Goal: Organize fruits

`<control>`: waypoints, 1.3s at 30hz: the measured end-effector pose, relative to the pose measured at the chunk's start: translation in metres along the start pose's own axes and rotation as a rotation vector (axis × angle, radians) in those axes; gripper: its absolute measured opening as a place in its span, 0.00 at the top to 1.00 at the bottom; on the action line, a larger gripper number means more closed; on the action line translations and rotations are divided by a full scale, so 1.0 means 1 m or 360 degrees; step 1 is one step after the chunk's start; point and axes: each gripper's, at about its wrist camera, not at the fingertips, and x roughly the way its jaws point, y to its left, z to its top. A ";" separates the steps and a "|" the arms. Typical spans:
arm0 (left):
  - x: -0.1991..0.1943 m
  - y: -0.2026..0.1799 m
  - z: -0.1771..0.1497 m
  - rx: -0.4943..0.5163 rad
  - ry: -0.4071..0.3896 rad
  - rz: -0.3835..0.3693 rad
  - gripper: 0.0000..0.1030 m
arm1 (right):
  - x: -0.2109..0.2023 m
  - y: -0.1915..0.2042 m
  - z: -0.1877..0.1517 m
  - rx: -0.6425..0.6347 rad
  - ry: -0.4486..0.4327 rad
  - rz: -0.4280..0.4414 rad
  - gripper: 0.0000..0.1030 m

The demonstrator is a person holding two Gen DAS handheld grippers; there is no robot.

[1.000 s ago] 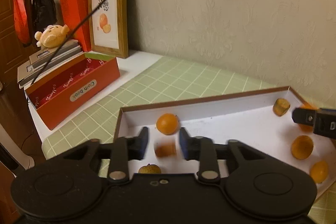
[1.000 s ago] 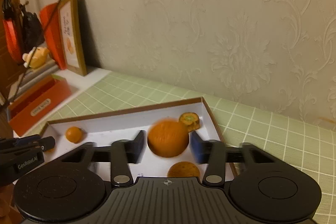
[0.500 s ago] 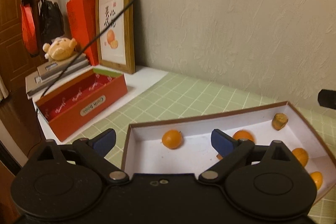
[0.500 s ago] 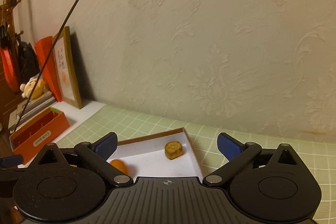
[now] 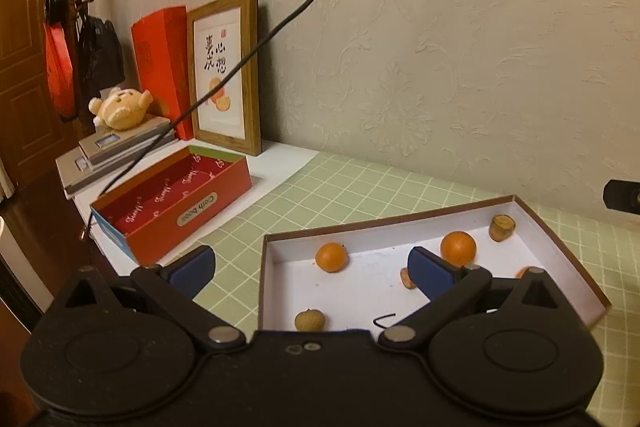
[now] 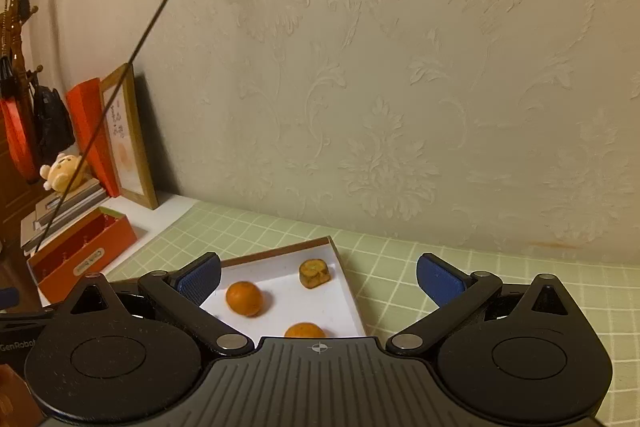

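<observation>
Hovering above the table, your left claw (image 5: pixel 311 265) and right claw (image 6: pixel 319 277) both stand wide apart, gripping nothing. Below them, the oranges (image 5: pixel 458 247) and other fruits lie loose in the white tray (image 5: pixel 560 251).

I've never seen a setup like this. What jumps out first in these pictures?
The white tray on the green checked tablecloth, with small oranges scattered inside. Close up, two black grippers with blue pads, the left gripper and the right gripper, stand wide open and empty. At far left sits a red box.
</observation>
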 end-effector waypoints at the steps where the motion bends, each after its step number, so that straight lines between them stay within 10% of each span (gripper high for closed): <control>1: -0.006 0.000 0.000 0.0011 -0.0004 0.0000 0.06 | -0.005 0.000 0.000 -0.0001 -0.0002 0.0000 0.00; 39: -0.210 -0.019 -0.027 0.0098 -0.0030 -0.0287 0.06 | -0.259 0.029 -0.038 -0.0038 -0.0079 -0.0088 0.00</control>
